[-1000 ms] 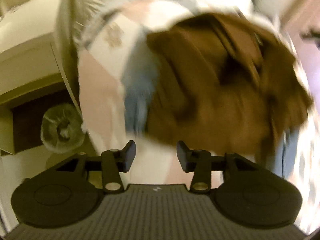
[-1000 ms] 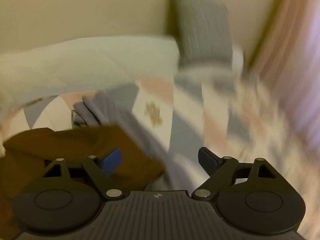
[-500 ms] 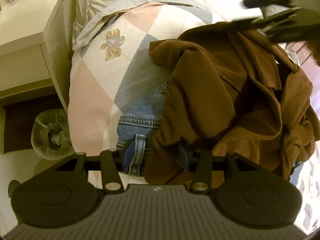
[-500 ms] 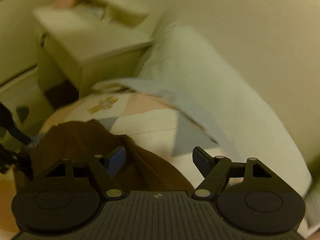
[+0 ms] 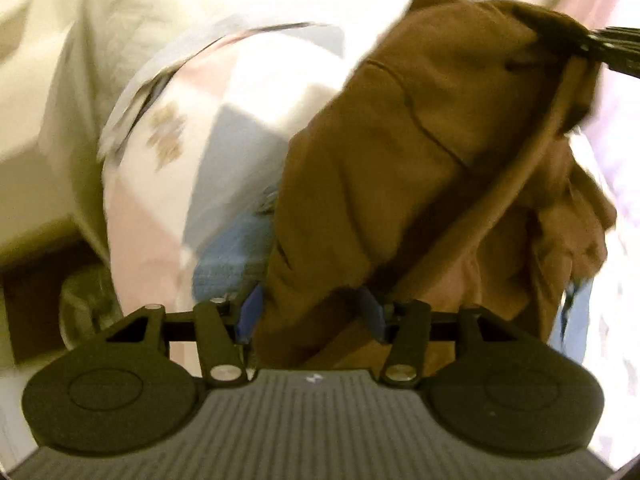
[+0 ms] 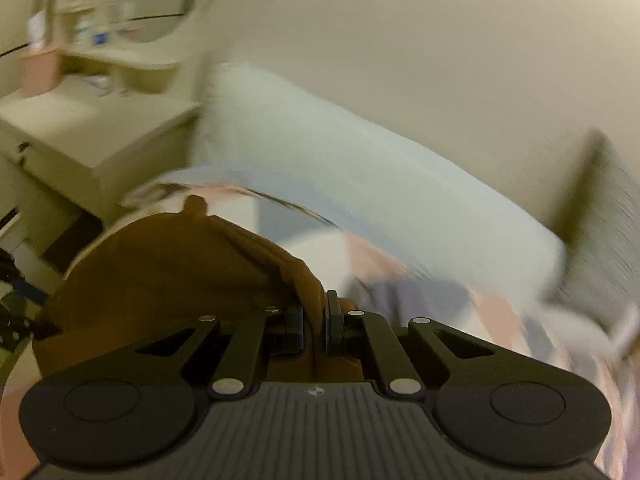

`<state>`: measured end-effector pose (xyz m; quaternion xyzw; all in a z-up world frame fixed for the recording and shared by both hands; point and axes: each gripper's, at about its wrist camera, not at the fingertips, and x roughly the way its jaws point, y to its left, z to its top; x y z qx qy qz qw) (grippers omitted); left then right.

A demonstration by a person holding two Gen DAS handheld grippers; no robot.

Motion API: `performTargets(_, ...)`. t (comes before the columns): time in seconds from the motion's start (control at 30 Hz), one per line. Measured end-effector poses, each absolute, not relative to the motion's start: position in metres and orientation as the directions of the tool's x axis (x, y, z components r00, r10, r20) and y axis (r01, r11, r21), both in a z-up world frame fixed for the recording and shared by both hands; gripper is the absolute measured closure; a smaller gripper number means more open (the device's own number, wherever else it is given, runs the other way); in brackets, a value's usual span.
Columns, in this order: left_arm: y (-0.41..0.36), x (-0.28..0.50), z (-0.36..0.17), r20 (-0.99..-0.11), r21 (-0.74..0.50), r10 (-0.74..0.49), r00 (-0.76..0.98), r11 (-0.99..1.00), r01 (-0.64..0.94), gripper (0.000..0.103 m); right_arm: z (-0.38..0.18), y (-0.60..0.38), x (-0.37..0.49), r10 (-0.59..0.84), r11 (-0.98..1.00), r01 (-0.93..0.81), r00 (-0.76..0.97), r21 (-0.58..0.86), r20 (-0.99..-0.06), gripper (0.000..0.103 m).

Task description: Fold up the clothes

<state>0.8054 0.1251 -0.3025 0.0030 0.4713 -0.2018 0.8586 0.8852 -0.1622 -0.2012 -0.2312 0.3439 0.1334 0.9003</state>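
A brown garment (image 5: 420,168) lies bunched on a bed with a pink, white and blue checked cover (image 5: 168,184). Blue jeans (image 5: 236,256) lie under its near edge. My left gripper (image 5: 310,316) is open, its fingers either side of the garment's lower edge. My right gripper (image 6: 314,320) is shut on the garment's far edge (image 6: 192,268); it shows as a dark shape at the top right of the left wrist view (image 5: 608,46). The left gripper shows at the left edge of the right wrist view (image 6: 12,300).
A cream bedside cabinet (image 6: 92,128) with small items on it stands left of the bed. A bagged bin (image 5: 86,300) sits on the floor by the bed. A white pillow (image 6: 360,152) and a grey cushion (image 6: 600,216) lie against the wall.
My right gripper has closed on the brown garment's far edge and lifted it. My left gripper has stayed open around the near edge. Both views are blurred by motion.
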Motion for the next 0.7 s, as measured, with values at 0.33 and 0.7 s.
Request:
performTargets(0.33, 0.128, 0.813, -0.331, -0.833, -0.323, -0.404, 0.377, 0.91, 0.262, 0.041, -0.244, -0.22, 0.829, -0.055, 0.964, -0.171, 0.621, -0.204, -0.782, 0.096)
performTargets(0.7, 0.099, 0.786, -0.27, -0.736, -0.221, -0.451, 0.505, 0.865, 0.45, 0.096, -0.219, -0.206, 0.757, -0.162, 0.975, 0.008, 0.714, -0.224, -0.682, 0.097)
